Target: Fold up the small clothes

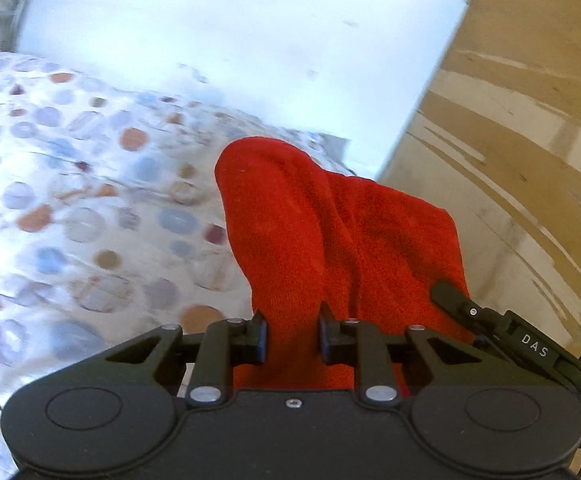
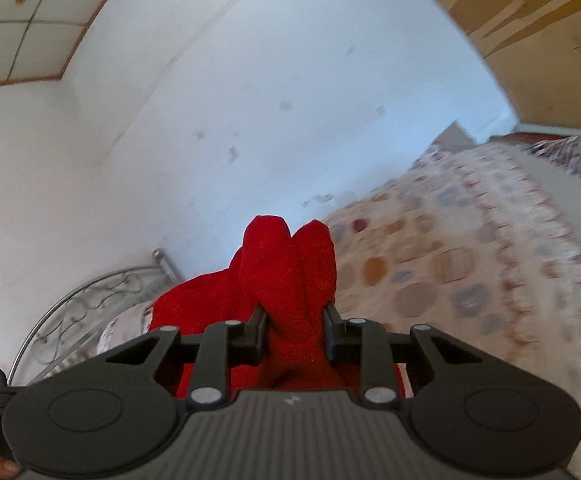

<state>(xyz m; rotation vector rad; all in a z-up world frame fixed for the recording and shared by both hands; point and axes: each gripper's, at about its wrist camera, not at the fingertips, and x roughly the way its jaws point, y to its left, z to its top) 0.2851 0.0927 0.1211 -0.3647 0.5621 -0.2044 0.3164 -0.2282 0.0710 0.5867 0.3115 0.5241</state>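
Both claws are pinching bunched red cloth above the patterned bedspread — left gripper and right gripper nearly closed on thick folds. With so little caught, the fabric risks slipping free mid-air.

Each camera sits just behind its own tongs, close above the patterned bed. The left looks downward, the right nearly level; both share the white wall.
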